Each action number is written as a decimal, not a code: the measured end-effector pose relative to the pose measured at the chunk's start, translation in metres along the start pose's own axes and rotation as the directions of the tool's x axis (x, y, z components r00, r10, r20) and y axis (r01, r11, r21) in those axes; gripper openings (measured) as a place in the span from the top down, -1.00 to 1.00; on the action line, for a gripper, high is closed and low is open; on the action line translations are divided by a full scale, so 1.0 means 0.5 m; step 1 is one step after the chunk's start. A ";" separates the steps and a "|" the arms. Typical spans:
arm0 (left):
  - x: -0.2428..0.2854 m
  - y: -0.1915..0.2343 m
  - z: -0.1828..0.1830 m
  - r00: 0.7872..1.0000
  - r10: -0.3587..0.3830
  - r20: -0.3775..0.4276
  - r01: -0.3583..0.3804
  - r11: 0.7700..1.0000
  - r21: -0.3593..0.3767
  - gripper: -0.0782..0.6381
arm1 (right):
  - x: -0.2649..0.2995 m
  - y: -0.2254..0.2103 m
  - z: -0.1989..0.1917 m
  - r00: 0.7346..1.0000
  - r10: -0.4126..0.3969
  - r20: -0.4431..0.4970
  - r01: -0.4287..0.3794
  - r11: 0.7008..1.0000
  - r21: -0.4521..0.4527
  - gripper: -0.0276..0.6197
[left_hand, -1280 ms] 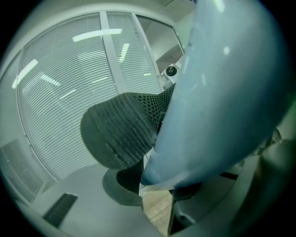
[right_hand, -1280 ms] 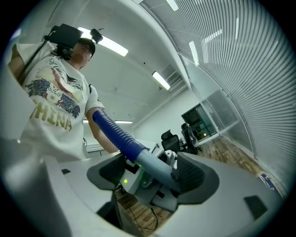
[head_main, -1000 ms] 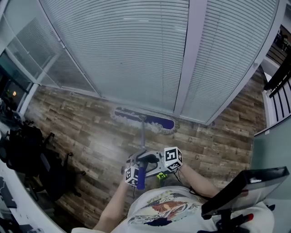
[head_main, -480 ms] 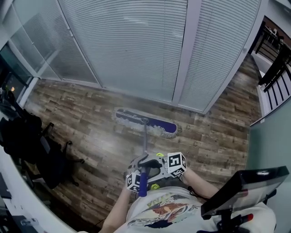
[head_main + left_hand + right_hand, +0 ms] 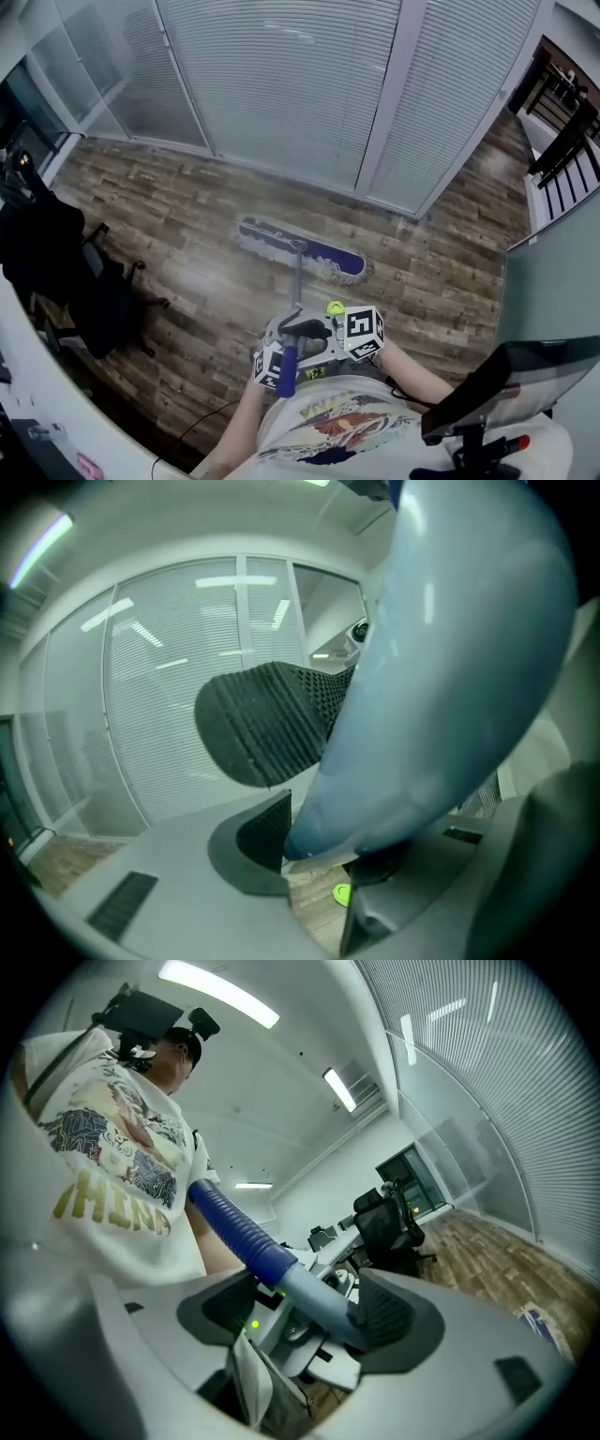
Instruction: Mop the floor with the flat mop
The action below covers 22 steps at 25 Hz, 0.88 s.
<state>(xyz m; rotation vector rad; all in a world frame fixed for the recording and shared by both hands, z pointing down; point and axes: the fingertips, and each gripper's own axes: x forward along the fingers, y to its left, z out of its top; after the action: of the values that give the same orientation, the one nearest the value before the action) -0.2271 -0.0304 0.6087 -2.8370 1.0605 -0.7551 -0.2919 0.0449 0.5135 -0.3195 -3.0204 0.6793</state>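
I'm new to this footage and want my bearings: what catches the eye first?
The blue mop head lies on the wood floor, mid-frame in the head view, below a wall of closed blinds. Nearer the person, the left claw and right claw both grip the mop handle.

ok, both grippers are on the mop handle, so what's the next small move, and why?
Probably draw the flat mop head back toward the person. The left gripper and right gripper both clamp the mop handle, and the head lies flat near the blinds, with wooden floor between.
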 end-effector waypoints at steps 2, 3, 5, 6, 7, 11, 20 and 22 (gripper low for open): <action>-0.009 0.011 0.003 1.000 -0.003 0.000 0.003 1.000 -0.008 0.54 | 0.009 -0.002 0.012 1.000 -0.013 0.006 0.013 1.000 0.003 -0.07; -0.009 0.015 0.004 1.000 -0.004 -0.002 0.004 1.000 -0.011 0.54 | 0.010 -0.005 0.017 1.000 -0.018 0.006 0.018 1.000 0.005 -0.07; -0.006 0.021 0.007 1.000 -0.005 -0.003 0.004 1.000 -0.013 0.54 | 0.009 -0.009 0.025 1.000 -0.023 0.005 0.023 1.000 0.005 -0.07; -0.006 0.022 0.009 1.000 -0.006 -0.003 0.006 1.000 -0.012 0.54 | 0.009 -0.010 0.027 1.000 -0.025 0.006 0.025 1.000 0.004 -0.07; -0.007 0.021 0.010 1.000 -0.008 -0.003 0.007 1.000 -0.011 0.54 | 0.010 -0.009 0.027 1.000 -0.026 0.007 0.026 1.000 0.004 -0.07; -0.009 0.015 0.008 1.000 -0.009 -0.010 0.009 1.000 -0.003 0.54 | 0.010 -0.003 0.024 1.000 -0.024 0.004 0.023 1.000 0.010 -0.07; -0.003 0.025 0.016 1.000 -0.016 -0.004 0.016 1.000 0.004 0.54 | 0.009 -0.014 0.030 1.000 -0.027 0.006 0.027 1.000 0.008 -0.07; 0.001 0.030 0.022 1.000 -0.020 -0.004 0.020 1.000 0.004 0.54 | 0.005 -0.018 0.038 0.999 -0.030 0.013 0.030 1.000 0.007 -0.07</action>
<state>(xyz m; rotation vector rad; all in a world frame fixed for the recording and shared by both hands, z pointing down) -0.2310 -0.0436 0.5964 -2.8479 1.0322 -0.7642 -0.2976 0.0295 0.5001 -0.2698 -3.0283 0.6920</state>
